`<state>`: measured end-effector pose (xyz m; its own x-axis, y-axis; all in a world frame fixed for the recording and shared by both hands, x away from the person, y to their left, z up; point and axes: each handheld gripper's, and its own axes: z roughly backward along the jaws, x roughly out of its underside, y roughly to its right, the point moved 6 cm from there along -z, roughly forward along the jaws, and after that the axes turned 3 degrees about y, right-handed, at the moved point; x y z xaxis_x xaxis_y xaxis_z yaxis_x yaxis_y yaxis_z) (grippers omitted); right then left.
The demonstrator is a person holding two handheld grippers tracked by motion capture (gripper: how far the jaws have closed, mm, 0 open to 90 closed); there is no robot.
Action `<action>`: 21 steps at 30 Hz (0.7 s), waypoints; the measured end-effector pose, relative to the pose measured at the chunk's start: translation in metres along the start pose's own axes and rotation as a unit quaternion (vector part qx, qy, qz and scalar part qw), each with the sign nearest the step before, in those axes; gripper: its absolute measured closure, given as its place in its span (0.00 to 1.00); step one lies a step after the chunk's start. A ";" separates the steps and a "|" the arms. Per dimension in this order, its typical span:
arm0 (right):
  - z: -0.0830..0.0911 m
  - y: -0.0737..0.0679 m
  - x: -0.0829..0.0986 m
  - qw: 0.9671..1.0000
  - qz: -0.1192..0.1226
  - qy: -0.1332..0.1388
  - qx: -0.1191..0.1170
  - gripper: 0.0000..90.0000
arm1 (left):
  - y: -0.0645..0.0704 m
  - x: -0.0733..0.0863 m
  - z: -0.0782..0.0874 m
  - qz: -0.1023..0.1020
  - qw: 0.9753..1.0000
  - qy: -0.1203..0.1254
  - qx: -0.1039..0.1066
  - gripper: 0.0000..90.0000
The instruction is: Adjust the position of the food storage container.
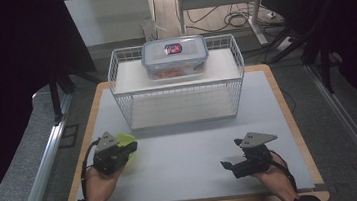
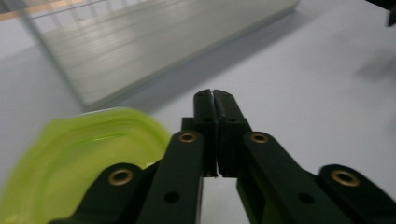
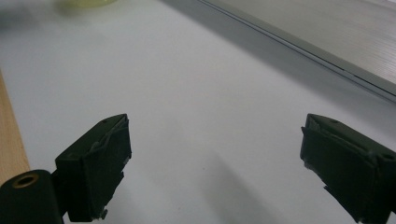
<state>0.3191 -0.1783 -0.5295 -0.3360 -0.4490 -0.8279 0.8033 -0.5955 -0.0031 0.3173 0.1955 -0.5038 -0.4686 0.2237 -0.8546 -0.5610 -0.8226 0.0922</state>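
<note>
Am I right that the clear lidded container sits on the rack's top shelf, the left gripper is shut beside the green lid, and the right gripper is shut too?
Not quite: the right gripper is open, its jaws wide apart in the right gripper view. The container is on the rack's top shelf, and the left gripper is shut beside the green lid.

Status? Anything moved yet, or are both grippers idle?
Nothing looks done: the lidded container sits closed on the wire rack's upper shelf. The left gripper is shut and empty beside the green lid on the table. The right gripper is open over bare table. Any handling is left.
</note>
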 end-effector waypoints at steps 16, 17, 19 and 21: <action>-0.003 0.000 0.001 1.000 0.001 -0.006 -0.005 0.10 | -0.078 0.024 0.013 0.070 0.994 0.006 -0.082 1.00; -0.003 0.000 0.001 1.000 0.001 -0.005 -0.006 0.10 | -0.081 0.027 0.013 0.073 0.993 0.003 -0.089 1.00; -0.003 0.000 0.001 1.000 0.002 -0.006 -0.006 0.10 | -0.086 0.032 0.011 0.075 0.992 -0.005 -0.101 1.00; -0.003 0.000 0.002 1.000 0.002 -0.006 -0.007 0.10 | -0.090 0.037 0.010 0.077 0.990 -0.013 -0.113 1.00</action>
<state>0.3201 -0.1766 -0.5328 -0.3394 -0.4592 -0.8209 0.8110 -0.5850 -0.0080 0.3441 0.2833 -0.5387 -0.5568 0.0970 -0.8250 -0.3147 -0.9438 0.1014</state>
